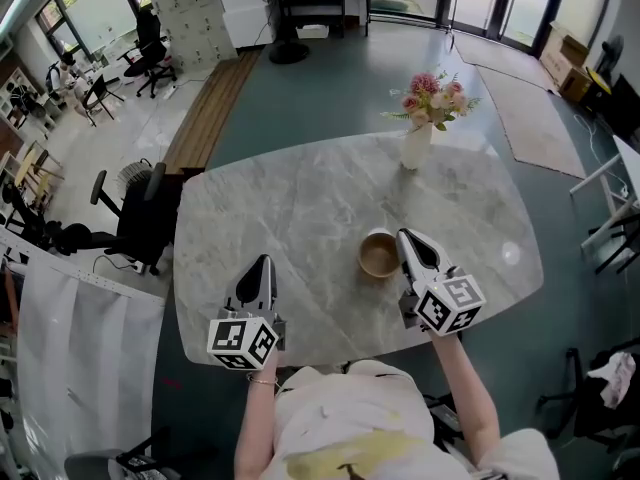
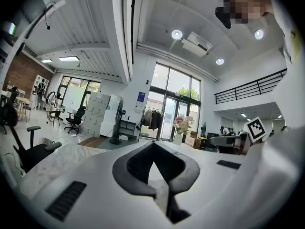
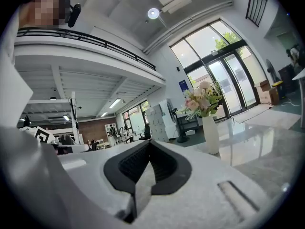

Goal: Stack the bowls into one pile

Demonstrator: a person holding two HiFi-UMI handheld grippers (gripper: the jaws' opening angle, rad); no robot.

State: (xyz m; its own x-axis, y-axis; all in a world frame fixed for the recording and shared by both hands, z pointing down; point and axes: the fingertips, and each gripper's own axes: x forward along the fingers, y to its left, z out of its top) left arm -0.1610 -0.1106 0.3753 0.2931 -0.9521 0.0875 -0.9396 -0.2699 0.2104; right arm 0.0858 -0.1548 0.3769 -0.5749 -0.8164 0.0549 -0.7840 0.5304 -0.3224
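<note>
A brown bowl with a pale rim sits on the marble table, right of centre and toward the near edge; I cannot tell how many bowls are nested in it. My right gripper hovers just beside the bowl's right rim, jaws shut and empty, its pads meeting with nothing between them. My left gripper is held over bare marble to the bowl's left, jaws also shut and empty. Neither gripper view shows the bowl.
A white vase of pink flowers stands at the table's far side, and the vase shows ahead of the right gripper. A black office chair stands at the table's left edge. The person's torso is at the near edge.
</note>
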